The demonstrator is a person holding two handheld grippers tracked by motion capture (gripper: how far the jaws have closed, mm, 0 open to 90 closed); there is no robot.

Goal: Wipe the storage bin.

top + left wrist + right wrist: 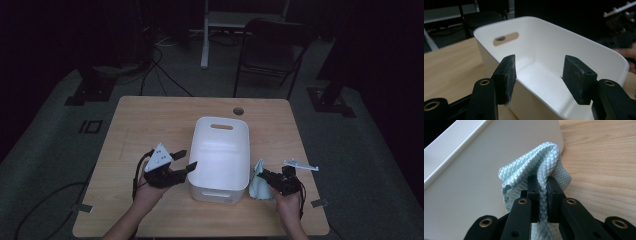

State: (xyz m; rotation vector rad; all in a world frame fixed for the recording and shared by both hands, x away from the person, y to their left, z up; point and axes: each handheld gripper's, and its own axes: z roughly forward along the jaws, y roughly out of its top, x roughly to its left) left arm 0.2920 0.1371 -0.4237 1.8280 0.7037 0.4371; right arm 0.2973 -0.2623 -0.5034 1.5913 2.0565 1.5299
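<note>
Wooden table (150, 125): work surface. White bin (220, 155) at centre, long axis running away from person, inside bare, handle slot (506, 39) in far wall. Left gripper (186, 161) released, jaws apart astride near-left rim (499, 63), nothing clamped; likely poised to steady bin. Right gripper (264, 176) clenched on pale-blue waffle-weave cloth (541, 165), bunched cloth touching bin's right outer wall (474, 177), probably for wiping.

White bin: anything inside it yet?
The white bin looks empty: bare floor and walls in the left gripper view. The near corner is hidden behind that gripper's pads. The light blue cloth is outside, clamped in the right gripper.
</note>
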